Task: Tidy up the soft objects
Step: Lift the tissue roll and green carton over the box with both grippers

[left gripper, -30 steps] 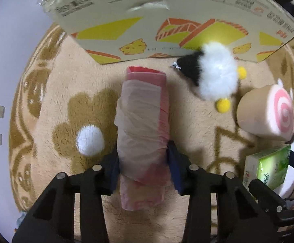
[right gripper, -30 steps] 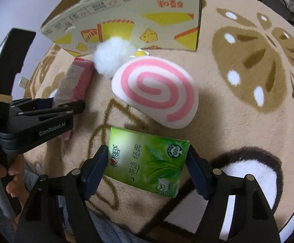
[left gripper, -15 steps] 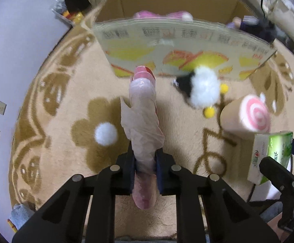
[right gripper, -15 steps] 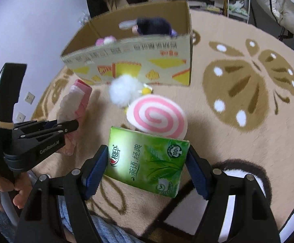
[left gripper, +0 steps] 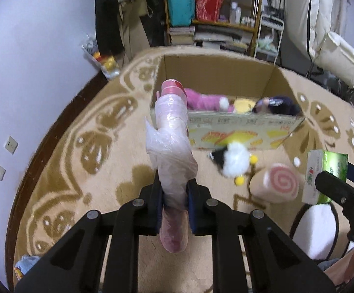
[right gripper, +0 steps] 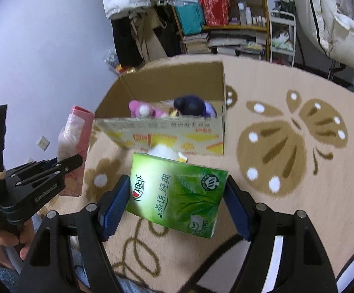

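With both loads clamped at once, each gripper looks set to carry its item to the same container, apparently so that one trip serves two objects.

Left gripper [left gripper: 175, 205]: jaws squeezed almost fully together on the pink roll wrapped in crinkled clear plastic film [left gripper: 170, 146]. The pads pinch it near its lower third; a short stub hangs below the fingers at lower centre of the left view, and the long end stands up toward frame centre, its tip overlapping the box's near-left corner. The soft wrap is visibly necked in at the pinch, hence the narrow opening.

Right gripper [right gripper: 177, 202]: jaws wide, blue pads [right gripper: 116, 206] pressed on the two short ends of the green soft tissue pack printed with a leaf [right gripper: 177, 193]. The pack spans the whole gap, label up, centre of the right view.

Outward: open brown cardboard box with yellow-orange print [left gripper: 247, 128] in upper centre, holding a pink plush [left gripper: 201, 100] and a dark purple plush [left gripper: 279, 103]. On the beige patterned carpet [left gripper: 84, 171] before it lie a white-and-black fluffy toy with yellow pompoms [left gripper: 234, 162] and a pink-spiral roll cushion [left gripper: 275, 185], right of centre, not yet collected.
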